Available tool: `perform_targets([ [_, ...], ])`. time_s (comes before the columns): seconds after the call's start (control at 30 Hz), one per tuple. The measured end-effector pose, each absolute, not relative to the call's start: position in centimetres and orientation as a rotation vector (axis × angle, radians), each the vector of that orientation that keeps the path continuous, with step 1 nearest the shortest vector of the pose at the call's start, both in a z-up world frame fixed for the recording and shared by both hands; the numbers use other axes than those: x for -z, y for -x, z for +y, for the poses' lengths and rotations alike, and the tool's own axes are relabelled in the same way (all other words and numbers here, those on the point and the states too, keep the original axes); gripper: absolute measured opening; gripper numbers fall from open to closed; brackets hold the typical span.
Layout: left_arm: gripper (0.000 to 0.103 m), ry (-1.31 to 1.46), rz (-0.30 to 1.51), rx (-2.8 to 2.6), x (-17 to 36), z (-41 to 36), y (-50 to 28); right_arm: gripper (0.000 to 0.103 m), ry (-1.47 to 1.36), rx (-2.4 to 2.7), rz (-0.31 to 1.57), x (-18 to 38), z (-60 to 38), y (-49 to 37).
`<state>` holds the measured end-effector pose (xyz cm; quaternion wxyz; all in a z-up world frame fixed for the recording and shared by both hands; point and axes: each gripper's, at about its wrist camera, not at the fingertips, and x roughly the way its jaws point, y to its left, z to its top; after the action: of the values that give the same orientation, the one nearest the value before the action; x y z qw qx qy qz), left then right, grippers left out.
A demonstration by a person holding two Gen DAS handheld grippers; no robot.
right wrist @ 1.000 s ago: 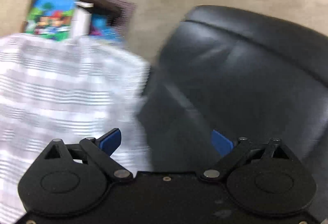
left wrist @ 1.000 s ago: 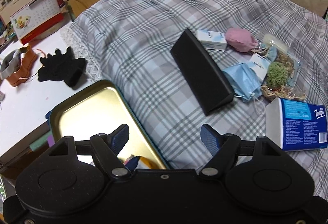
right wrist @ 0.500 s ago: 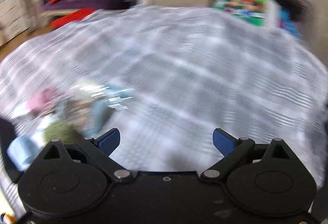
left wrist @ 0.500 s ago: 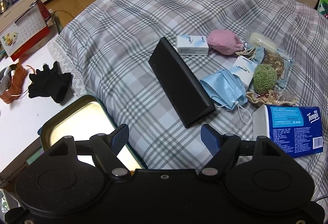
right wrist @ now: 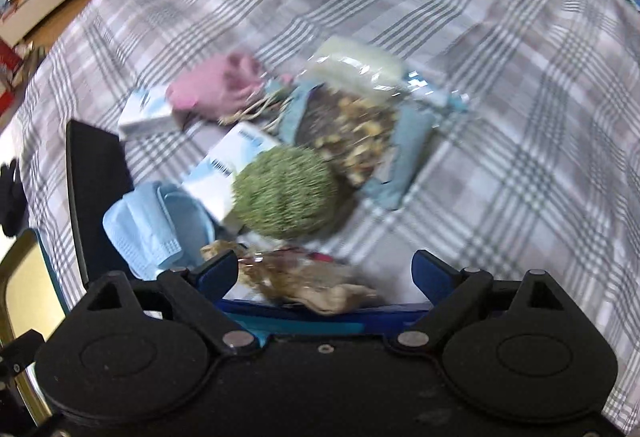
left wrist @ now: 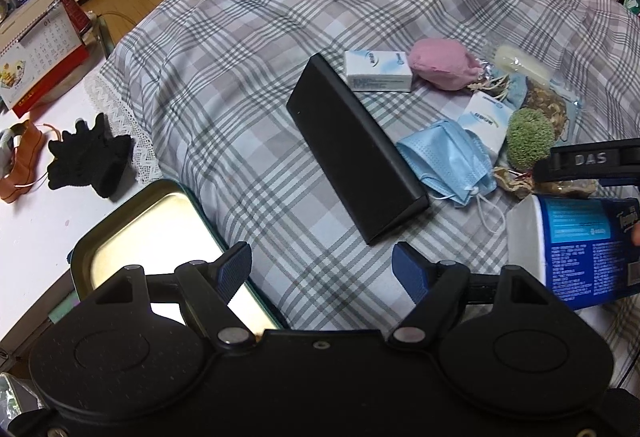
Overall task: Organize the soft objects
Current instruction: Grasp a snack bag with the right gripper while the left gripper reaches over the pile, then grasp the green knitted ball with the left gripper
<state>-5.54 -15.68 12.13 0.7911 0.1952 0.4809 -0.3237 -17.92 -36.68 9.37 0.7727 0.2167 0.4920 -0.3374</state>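
- Grey-and-white plaid bedspread (left wrist: 248, 49) carries everything; it lies over a bed, with a white desk (left wrist: 36, 221) at its left edge holding a gold metal tray (left wrist: 160, 221)
- Long black rigid case (left wrist: 352, 149) lies diagonally mid-bed: stiff, not a soft thing
- Blue plastic-wrapped tissue pack (left wrist: 580, 249), near the bed's near right: light, squashy, slick film; I would pinch across its short side
- Pale blue pleated face mask (left wrist: 448, 161), touching the case's end: limp, almost weightless; take the bunched middle, not the ear loops
- Fuzzy green ball (right wrist: 284, 193), just right of the mask: springy, grip across its widest part
- Left tool (left wrist: 320, 269) stands released, nothing between its pads, hovering above the tray's edge
- Right tool (right wrist: 324, 273), blurred a second ago over a black chair, now overhangs the pile; its jaws are closing, with a crinkled bag's end lying between them, ungripped
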Motion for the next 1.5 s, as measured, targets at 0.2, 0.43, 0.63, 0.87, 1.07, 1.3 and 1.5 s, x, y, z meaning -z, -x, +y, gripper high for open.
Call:
perform_targets([
  [0.2, 0.074, -0.423, 1.043, 0.691, -11.9, -15.6, 5.2, 0.074, -0.442, 0.706, 1.143, -7.8, -36.6, 16.1],
  [0.43, 0.074, -0.433, 1.035, 0.695, -12.0, -16.1, 5.3, 0.061, -0.456, 0.718, 1.105, -8.6, -37.2, 16.9],
  [0.63, 0.074, -0.441, 1.03, 0.719, -12.8, -17.8, 5.5, 0.061, -0.526, 0.768, 1.0, -10.8, -38.3, 20.5],
  [0.87, 0.079, -0.461, 1.017, 0.77, -14.1, -22.2, 6.2, 0.062, -0.586, 0.846, 0.881, -12.6, -38.9, 24.5],
  [1.07, 0.08, -0.517, 0.992, 0.806, -14.0, -27.0, 6.9, 0.062, -0.657, 0.87, 0.808, -12.9, -39.3, 27.3],
  [1.3, 0.08, -0.514, 1.08, 0.863, -12.7, -31.1, 8.1, 0.062, -0.669, 0.887, 0.781, -12.7, -39.7, 29.1],
  [1.5, 0.08, -0.551, 1.098, 0.892, -11.8, -34.2, 10.5, 0.062, -0.667, 0.916, 0.763, -12.2, -40.2, 30.4],
])
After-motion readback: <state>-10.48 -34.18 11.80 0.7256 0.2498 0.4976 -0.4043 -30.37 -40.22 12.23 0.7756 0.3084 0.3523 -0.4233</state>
